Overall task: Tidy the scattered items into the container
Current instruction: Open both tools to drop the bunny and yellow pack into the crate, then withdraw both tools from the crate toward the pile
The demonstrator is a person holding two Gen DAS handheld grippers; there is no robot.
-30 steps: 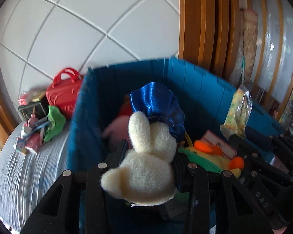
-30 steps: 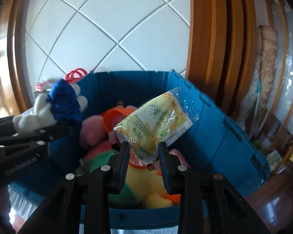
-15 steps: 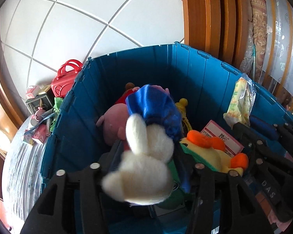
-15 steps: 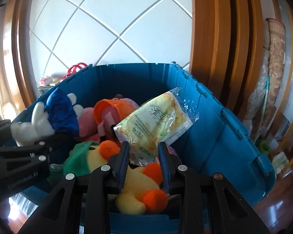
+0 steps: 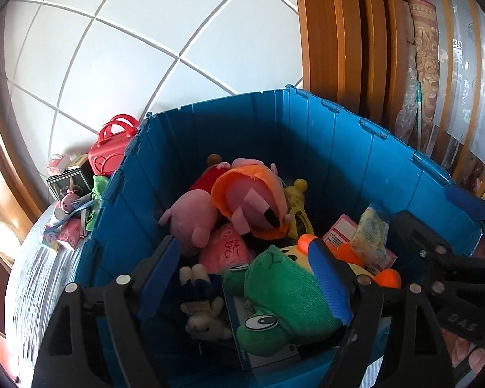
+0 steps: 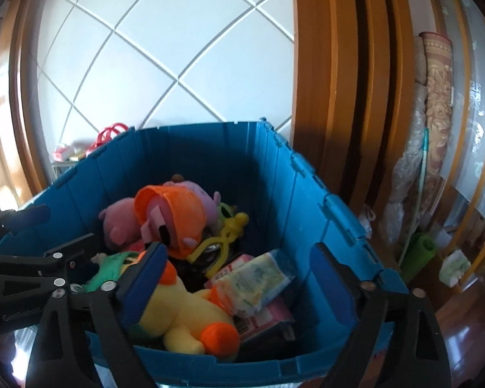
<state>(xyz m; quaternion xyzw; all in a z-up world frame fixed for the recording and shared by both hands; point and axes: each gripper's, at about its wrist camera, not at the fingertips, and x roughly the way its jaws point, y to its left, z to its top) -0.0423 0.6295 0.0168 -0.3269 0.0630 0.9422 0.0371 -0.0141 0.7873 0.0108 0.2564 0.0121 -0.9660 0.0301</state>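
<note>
Both loads have dropped since a second ago: the white plush rabbit [image 5: 203, 321] that sat between the left gripper's [image 5: 245, 287] fingers now lies low in the blue bin [image 5: 336, 148], just in front of the green frog toy [image 5: 281, 304], and the yellow snack packet [image 6: 258, 281] that the right gripper [image 6: 239, 287] pinched has landed on a pink box [image 6: 265, 318] beside the yellow duck [image 6: 181, 320]. Each tool has let go; the jaws of both are opening, and nothing is pressed between their pads, though toys in the bin show through the gaps. From where I stand the bin looks well filled, with a pink pig plush [image 5: 190, 223] and an orange-hooded one [image 5: 252, 203] piled toward the back. The job is not finished, I'd say: outside the bin on the left, on the striped cloth [image 5: 38, 274], a red toy case [image 5: 110, 152], a dark box [image 5: 69, 181], a small pig figure [image 5: 66, 202] and some pink packets [image 5: 66, 234] are waiting. Both grippers hang over the near rim, tilted downward into the bin, side by side, the right one's fingers showing at the edge of the left view.
</note>
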